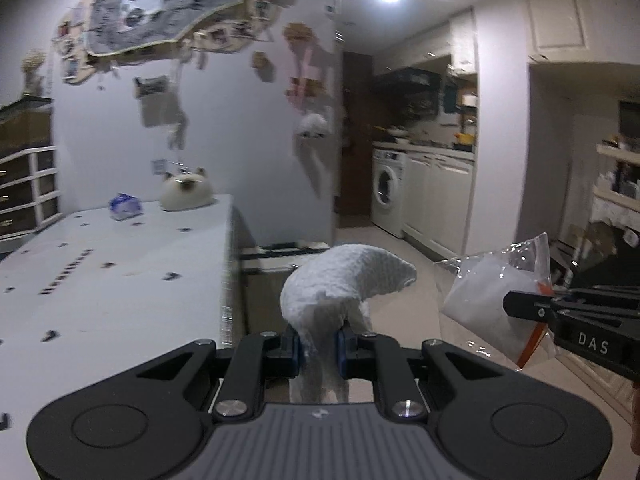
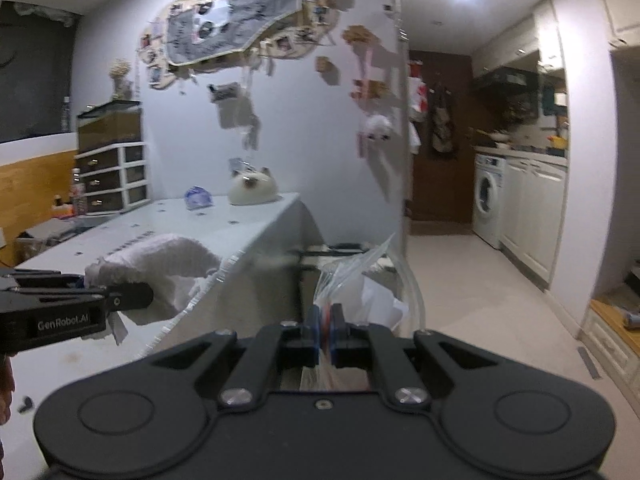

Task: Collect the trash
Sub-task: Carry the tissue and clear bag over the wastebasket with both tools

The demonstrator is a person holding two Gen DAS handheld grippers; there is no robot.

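My left gripper [image 1: 318, 344] is shut on a crumpled white paper towel [image 1: 344, 280] and holds it in the air past the table's right edge. The towel also shows in the right wrist view [image 2: 160, 268], with the left gripper [image 2: 132, 298] at the left. My right gripper [image 2: 326, 334] is shut on a clear plastic bag [image 2: 360, 280] with a red strip, held in the air. The bag shows in the left wrist view [image 1: 492, 296] at the right, pinched by the right gripper [image 1: 528, 304].
A white table [image 1: 100, 280] stands at the left with a blue packet [image 1: 126, 206] and a cat-shaped object [image 1: 186, 194] at its far end. A bin-like container [image 1: 276, 264] stands beside the table. A washing machine [image 1: 386, 190] and kitchen cabinets lie beyond.
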